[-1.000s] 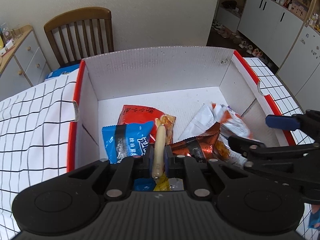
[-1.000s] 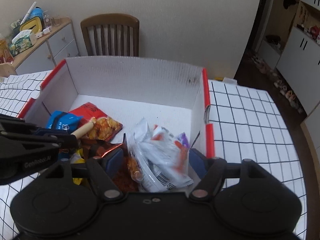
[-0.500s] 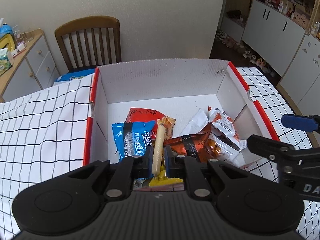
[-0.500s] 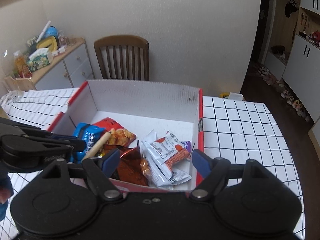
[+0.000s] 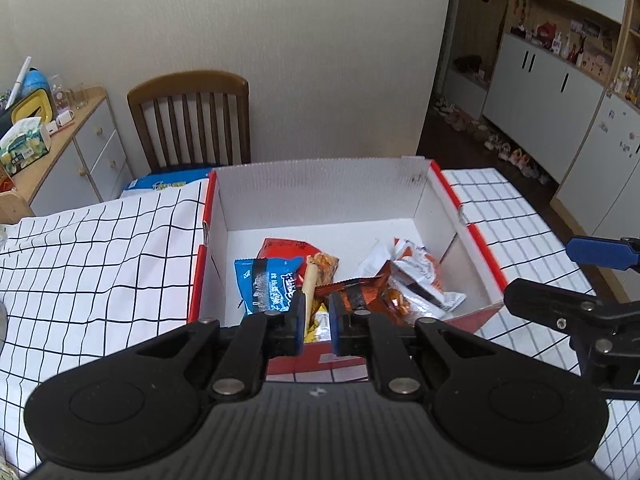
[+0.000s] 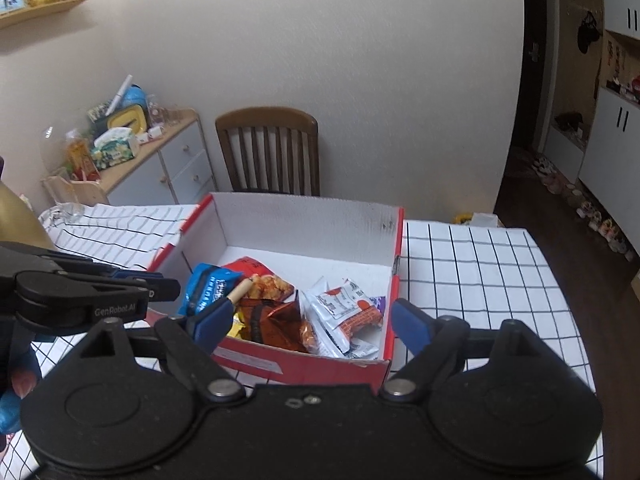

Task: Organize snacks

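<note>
A white cardboard box with red rims (image 5: 320, 188) (image 6: 304, 220) stands on the checked tablecloth. In it lie a blue packet (image 5: 266, 284), a red packet (image 5: 286, 248), an orange foil packet (image 5: 356, 292), a white-and-orange packet (image 6: 344, 308) and a thin tan sausage stick (image 5: 309, 284) (image 6: 242, 290). My left gripper (image 5: 317, 320) (image 6: 160, 282) hangs over the box's near wall, shut and holding nothing; the stick shows beyond its narrow gap. My right gripper (image 6: 312, 308) (image 5: 540, 270) is above the near right corner, jaws opening wide, with nothing between them.
A wooden chair (image 5: 192, 120) stands behind the table, with a blue package (image 5: 168, 184) at the table's far edge. A cluttered sideboard (image 5: 60, 140) runs along the left wall. White cabinets (image 5: 560, 92) stand at the right. The tablecloth (image 5: 100, 272) is rumpled left of the box.
Both grippers have drawn back and up from the box. The right jaws have spread wider, leaving the white-and-orange packet in the box. The sausage stick stayed among the packets.
</note>
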`<state>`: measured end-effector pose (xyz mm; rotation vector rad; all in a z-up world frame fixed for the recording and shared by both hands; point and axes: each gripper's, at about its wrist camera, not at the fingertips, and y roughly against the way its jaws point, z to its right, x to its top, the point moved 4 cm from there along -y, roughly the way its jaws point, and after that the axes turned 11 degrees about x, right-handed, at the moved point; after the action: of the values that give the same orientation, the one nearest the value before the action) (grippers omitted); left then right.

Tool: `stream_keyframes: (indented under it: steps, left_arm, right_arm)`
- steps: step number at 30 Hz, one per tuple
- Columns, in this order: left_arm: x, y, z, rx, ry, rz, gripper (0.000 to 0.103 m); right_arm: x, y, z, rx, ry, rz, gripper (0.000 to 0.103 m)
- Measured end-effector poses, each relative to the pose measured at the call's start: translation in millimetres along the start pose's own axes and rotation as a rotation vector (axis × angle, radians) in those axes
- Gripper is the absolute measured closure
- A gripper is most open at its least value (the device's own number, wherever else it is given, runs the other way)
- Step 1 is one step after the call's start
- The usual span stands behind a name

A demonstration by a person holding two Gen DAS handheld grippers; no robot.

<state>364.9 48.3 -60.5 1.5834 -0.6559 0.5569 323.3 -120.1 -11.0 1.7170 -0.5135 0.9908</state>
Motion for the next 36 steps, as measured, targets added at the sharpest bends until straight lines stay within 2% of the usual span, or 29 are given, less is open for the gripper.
stream_keyframes:
  steps: [15, 16, 17, 18, 19, 20, 24, 25, 26, 27, 31, 32, 36]
  left_arm:
    - [-20, 62, 5, 0.004, 0.011, 0.087, 0.090]
    - [-22, 66, 4, 0.002, 0.014, 0.088, 0.087]
    - [-23, 69, 4, -0.002, 0.022, 0.090, 0.075]
    - [-25, 73, 3, -0.006, 0.029, 0.094, 0.056]
    - [-27, 77, 3, -0.009, 0.035, 0.101, 0.042]
    - [-28, 82, 2, -0.012, 0.043, 0.117, 0.023]
    - [-33, 96, 2, -0.002, 0.046, 0.145, 0.020]
    - [-35, 99, 2, -0.006, 0.052, 0.147, 0.020]
    - [-36, 103, 2, -0.010, 0.057, 0.149, 0.020]
    - [-38, 106, 2, -0.011, 0.064, 0.151, 0.018]
    - [-44, 118, 3, -0.012, 0.088, 0.167, 0.006]
    - [-46, 121, 3, -0.013, 0.094, 0.173, 0.000]
    - [-53, 131, 4, -0.019, 0.113, 0.187, 0.000]
  right_arm:
    - [-7, 56, -24, 0.081, 0.069, 0.086, 0.013]
    - [-8, 60, -25, 0.089, 0.073, 0.090, 0.013]
    - [-9, 63, -26, 0.093, 0.079, 0.093, 0.013]
    - [-11, 67, -27, 0.095, 0.087, 0.095, 0.013]
    - [-12, 70, -29, 0.094, 0.097, 0.097, 0.013]
    - [-13, 73, -31, 0.093, 0.108, 0.101, 0.013]
    - [-21, 86, -37, 0.093, 0.137, 0.116, 0.013]
    - [-22, 89, -38, 0.094, 0.140, 0.120, 0.010]
    - [-24, 92, -39, 0.097, 0.140, 0.126, 0.004]
    - [-25, 96, -40, 0.098, 0.139, 0.137, 0.002]
    - [-31, 109, -41, 0.115, 0.125, 0.171, 0.000]
    - [-32, 113, -42, 0.115, 0.123, 0.182, 0.000]
    - [-38, 123, -44, 0.118, 0.117, 0.209, 0.000]
